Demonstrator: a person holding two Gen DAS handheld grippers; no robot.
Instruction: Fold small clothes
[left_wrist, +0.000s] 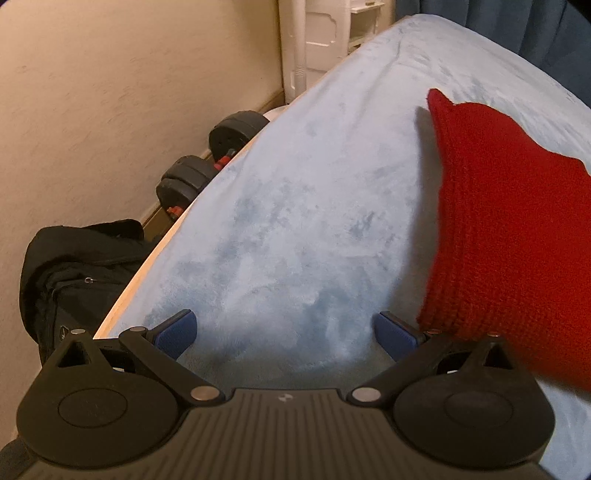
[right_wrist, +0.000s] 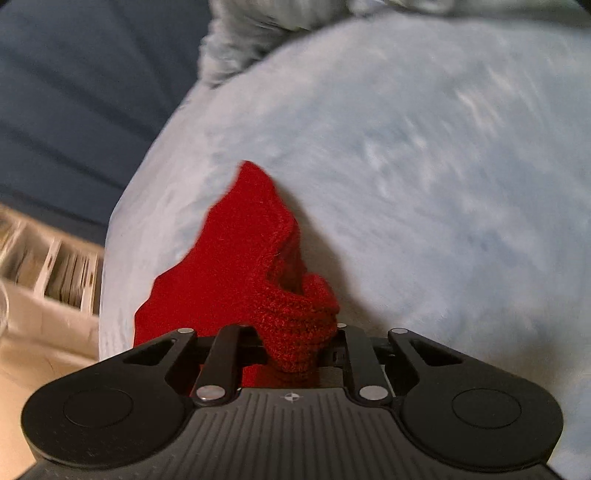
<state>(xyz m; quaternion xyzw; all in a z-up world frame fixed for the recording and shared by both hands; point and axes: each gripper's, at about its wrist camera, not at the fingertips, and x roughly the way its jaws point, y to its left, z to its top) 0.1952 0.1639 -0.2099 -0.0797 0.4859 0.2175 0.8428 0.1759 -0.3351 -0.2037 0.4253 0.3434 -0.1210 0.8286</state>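
A red knitted garment (left_wrist: 509, 229) hangs at the right of the left wrist view, above the pale blue fleece bed cover (left_wrist: 303, 229). My left gripper (left_wrist: 286, 330) is open and empty, its blue pads (left_wrist: 177, 330) just above the cover, left of the garment. In the right wrist view my right gripper (right_wrist: 291, 350) is shut on the ribbed edge of the red garment (right_wrist: 243, 258), which drapes forward and left over the cover (right_wrist: 424, 166). Its fingertips are hidden by the knit.
Black dumbbells (left_wrist: 210, 162) and a black bag (left_wrist: 77, 273) lie on the floor left of the bed's wooden edge (left_wrist: 136, 280). A white unit (left_wrist: 317, 37) stands at the far end. Dark blue curtains (right_wrist: 74, 110) and a grey blanket (right_wrist: 251, 33) border the bed.
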